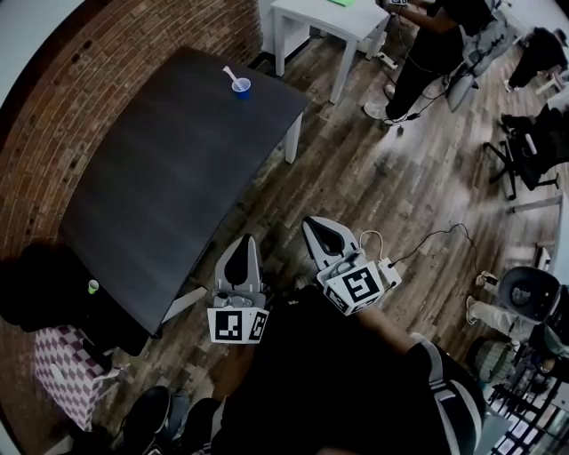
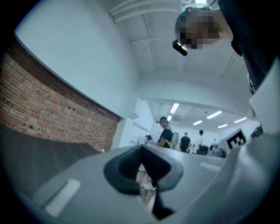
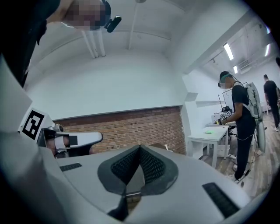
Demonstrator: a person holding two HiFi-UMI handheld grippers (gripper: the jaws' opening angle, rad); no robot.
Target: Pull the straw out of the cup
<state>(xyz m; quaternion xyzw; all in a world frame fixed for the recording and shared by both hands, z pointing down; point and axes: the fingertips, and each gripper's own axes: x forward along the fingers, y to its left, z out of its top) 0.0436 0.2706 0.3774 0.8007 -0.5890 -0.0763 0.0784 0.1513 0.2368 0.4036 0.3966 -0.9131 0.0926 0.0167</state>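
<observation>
Straw (image 1: 229, 75), apparently, in blue cup (image 1: 241, 86)

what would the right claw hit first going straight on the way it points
The right claw would probably meet the dark table first, or the brick wall beyond if it clears the top; height is unclear.

You have open room over the surface (image 1: 169, 178) up to the cup (image 1: 241, 86). A brick wall (image 1: 89, 80) bounds its left; a white table (image 1: 324, 16) stands beyond.
</observation>
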